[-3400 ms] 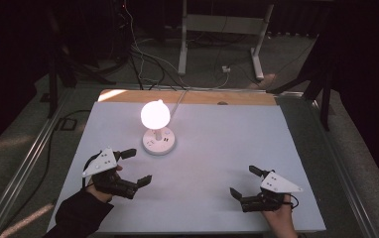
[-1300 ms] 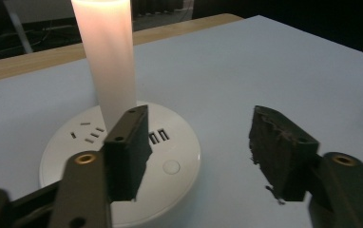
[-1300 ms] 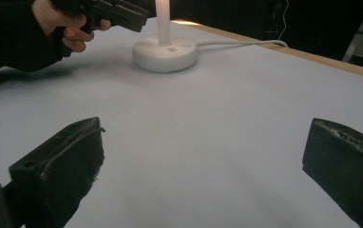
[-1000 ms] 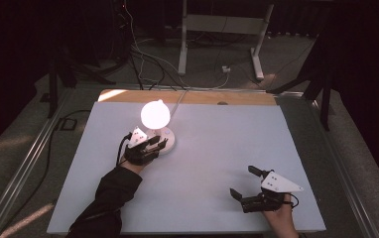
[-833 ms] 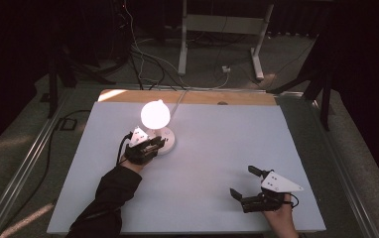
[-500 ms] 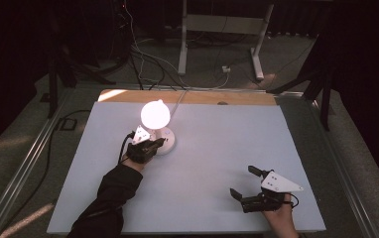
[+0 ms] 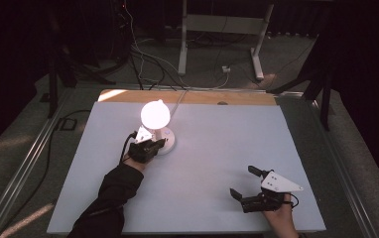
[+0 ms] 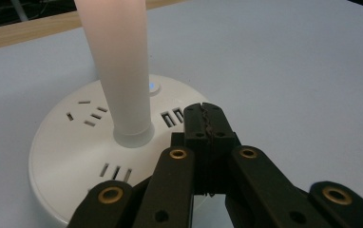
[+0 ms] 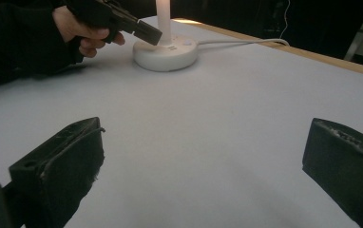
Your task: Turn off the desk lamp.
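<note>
High view: lamp [image 7: 156, 125], lit, on round white base with sockets, stands at far left of table [image 7: 217, 148]; left gripper [image 7: 154, 145] at base's near edge; right gripper [image 7: 244, 184] rests near front right, well apart from lamp.

Left gripper view: jaws clenched together, nothing between them, tips over base [image 8: 70, 142], close to power button [image 8: 153, 87] beside stem.

Right gripper view: jaws spread wide, empty, over bare table.

Risk: tips may miss small button or shove light base sideways, dragging cable [image 9: 246, 42].
</note>
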The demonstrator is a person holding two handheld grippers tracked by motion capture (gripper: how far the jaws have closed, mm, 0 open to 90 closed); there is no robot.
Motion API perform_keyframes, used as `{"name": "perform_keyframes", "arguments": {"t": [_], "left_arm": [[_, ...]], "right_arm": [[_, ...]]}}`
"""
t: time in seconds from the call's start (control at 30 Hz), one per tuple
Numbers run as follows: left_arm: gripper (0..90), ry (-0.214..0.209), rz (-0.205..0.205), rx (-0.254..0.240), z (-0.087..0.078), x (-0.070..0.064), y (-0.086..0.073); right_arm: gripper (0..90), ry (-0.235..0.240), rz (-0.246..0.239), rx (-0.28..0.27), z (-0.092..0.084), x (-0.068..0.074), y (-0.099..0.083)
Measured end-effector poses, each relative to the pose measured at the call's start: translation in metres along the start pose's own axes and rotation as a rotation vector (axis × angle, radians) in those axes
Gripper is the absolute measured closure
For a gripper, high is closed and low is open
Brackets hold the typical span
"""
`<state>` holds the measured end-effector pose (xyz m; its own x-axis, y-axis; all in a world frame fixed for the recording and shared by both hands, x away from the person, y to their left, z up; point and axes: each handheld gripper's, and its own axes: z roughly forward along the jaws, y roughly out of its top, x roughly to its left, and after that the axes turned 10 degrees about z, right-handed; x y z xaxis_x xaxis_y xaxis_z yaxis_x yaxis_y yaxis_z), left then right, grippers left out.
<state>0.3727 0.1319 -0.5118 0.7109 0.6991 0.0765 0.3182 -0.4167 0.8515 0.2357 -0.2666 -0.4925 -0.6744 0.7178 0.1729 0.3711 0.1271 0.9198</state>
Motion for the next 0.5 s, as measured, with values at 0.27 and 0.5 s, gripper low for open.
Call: {"name": "perform_keyframes", "arguments": {"t": [0.27,0.5], "left_arm": [[90.0,0.002,-0.008,0.016,0.0038,0.0011,-0.0018],[90.0,0.001,-0.005,0.02,0.0051,0.0004,-0.0026]], "right_arm": [[0.0,-0.002,0.001,0.001,-0.0001,-0.0003,-0.0001],[0.0,-0.003,0.001,0.003,0.0,-0.0005,-0.0001]]}}
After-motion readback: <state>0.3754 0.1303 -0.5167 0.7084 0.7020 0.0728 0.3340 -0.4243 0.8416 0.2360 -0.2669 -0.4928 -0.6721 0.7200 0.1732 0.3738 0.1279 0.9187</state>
